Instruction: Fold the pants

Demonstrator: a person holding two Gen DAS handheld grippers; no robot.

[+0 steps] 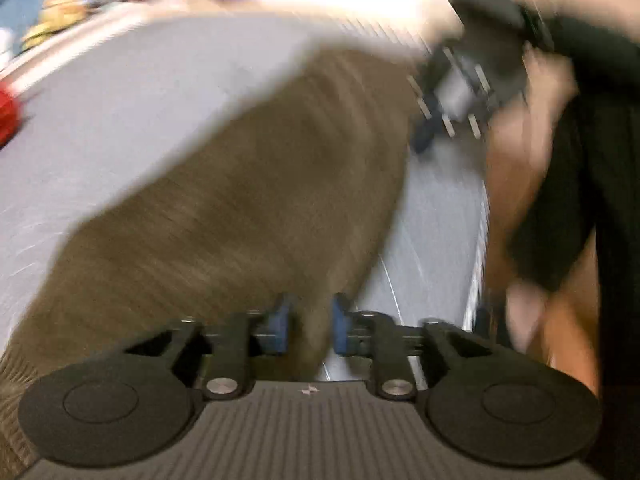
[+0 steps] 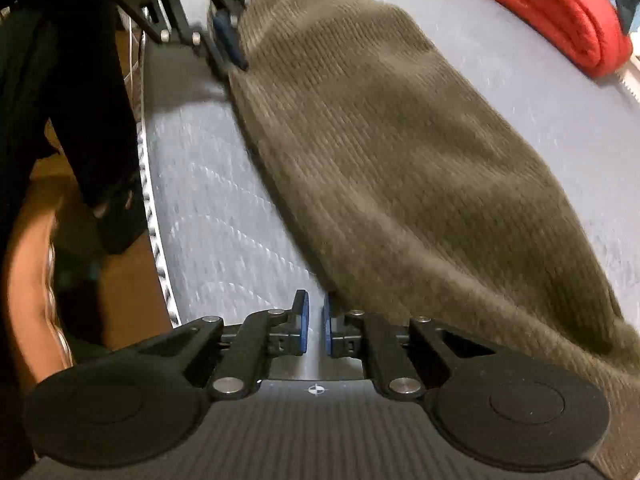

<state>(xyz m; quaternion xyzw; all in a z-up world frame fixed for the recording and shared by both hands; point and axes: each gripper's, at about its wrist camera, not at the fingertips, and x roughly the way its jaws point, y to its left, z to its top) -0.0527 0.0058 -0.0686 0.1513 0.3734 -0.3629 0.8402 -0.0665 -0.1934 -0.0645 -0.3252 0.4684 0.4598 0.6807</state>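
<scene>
Olive-brown corduroy pants (image 1: 248, 184) (image 2: 400, 152) lie lengthwise on a grey quilted mattress (image 1: 100, 120) (image 2: 216, 208), along its near edge. In the blurred left wrist view, my left gripper (image 1: 311, 326) is open with the pants' edge running between its blue pads, which do not press on it. The right wrist view shows that gripper (image 2: 236, 60) at the far end of the pants' edge. My right gripper (image 2: 316, 322) has its pads drawn almost together, with only mattress showing in the slit. The pants' edge lies against the tip of its right pad. It appears blurred (image 1: 436, 120) beside the pants.
A folded red garment (image 2: 560, 16) (image 1: 6, 116) lies at the far side of the mattress. The mattress's piped edge (image 2: 154, 216) runs close beside the pants. A person's dark clothing (image 2: 68, 80) and forearm (image 1: 516, 152) stand just past it. Yellow and purple things (image 1: 64, 8) sit blurred in the background.
</scene>
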